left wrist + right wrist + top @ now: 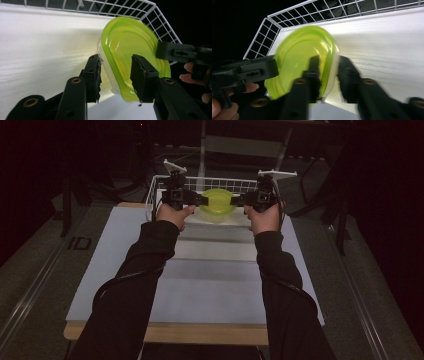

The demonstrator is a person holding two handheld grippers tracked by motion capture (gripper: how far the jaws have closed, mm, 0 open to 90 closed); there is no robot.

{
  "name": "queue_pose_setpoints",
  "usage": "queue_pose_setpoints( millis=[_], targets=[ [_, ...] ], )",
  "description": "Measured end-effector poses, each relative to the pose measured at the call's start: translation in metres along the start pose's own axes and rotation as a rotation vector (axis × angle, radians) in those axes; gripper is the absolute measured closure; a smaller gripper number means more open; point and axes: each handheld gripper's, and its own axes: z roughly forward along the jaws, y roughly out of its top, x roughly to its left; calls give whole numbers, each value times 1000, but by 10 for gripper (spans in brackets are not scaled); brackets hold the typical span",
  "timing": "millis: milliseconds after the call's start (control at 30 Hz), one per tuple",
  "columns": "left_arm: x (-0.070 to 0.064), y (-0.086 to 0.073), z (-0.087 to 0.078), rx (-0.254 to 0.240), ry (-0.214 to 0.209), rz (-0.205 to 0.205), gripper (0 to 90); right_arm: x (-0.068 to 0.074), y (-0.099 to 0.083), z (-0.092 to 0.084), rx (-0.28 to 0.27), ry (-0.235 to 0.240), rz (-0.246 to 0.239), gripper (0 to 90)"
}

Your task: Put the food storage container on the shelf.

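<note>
While both grippers meet over the far end of the table, a clear plastic food container with a translucent lime-green lid (218, 201) hangs tilted between them, lifted above the white wire basket (155, 187) and the white board (45, 42) lying in it. In the left gripper view, the left gripper (115, 75) has its black jaws straddling the lid's edge, one on the clear wall, one on the lid face, and appears clamped there. The right gripper (329, 75) pinches the opposite rim likewise, jaws closed on lid and wall. Seemingly empty, the container should be light, but thin plastic flexes and the smooth lid looks slippery. The stiff rim, where lid overlaps wall, seems the soundest purchase; squeezing hard may pop the lid off.
</note>
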Motion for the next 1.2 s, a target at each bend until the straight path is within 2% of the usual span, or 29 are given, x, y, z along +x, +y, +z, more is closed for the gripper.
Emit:
queue_pose_setpoints(
  millis=[67, 100, 167, 233, 300, 333, 400, 467, 533, 667, 867, 967, 1033, 1067, 1100, 1133, 1200],
  targets=[
    [2, 0, 1, -8, -7, -2, 594, 0, 0, 1, -2, 1, -1, 669],
    [3, 0, 1, -24, 5, 0, 587, 1, 1, 2, -4, -7, -14, 602],
    [2, 0, -1, -32, -5, 23, 541, 1, 1, 1, -18, 1, -13, 583],
    [3, 0, -3, -36, -12, 21, 516, 4, 1, 0, -24, -6, -34, 531],
    [3, 0, -5, -39, -7, 21, 515, 5, 1, -1, -22, -13, -45, 522],
    [3, -1, -10, -46, -19, 24, 515, 7, 1, -1, -15, -15, -53, 500],
    [2, -2, -15, -45, -24, 30, 505, 11, 0, -5, -10, -32, -89, 471],
    [1, -4, -21, -55, -22, 42, 499, 13, -1, -9, -15, -54, -114, 469],
    [1, -7, -28, -59, -44, 50, 499, 13, -2, -13, -14, -56, -122, 466],
    [-3, -15, -41, -77, -51, 79, 499, 15, -9, -21, -26, -86, -166, 454],
    [-2, -34, -52, -92, -79, 104, 499, 18, -25, -30, -46, -65, -211, 467],
    [-1, -48, -57, -105, -109, 161, 488, 20, -38, -29, -52, -49, -228, 553],
    [3, -57, -61, -118, -133, 177, 469, 21, -46, -27, -40, -76, -260, 709],
    [3, -57, -61, -118, -133, 177, 461, 21, -46, -27, -40, -76, -260, 709],
    [3, -57, -61, -118, -133, 177, 461, 21, -51, -26, -48, -86, -268, 811],
    [10, -74, -66, -134, -170, 179, 424, 19, -59, -22, -52, -95, -279, 900],
    [14, -84, -67, -128, -191, 195, 398, 17, -64, -16, -35, -85, -279, 900]
  ],
)
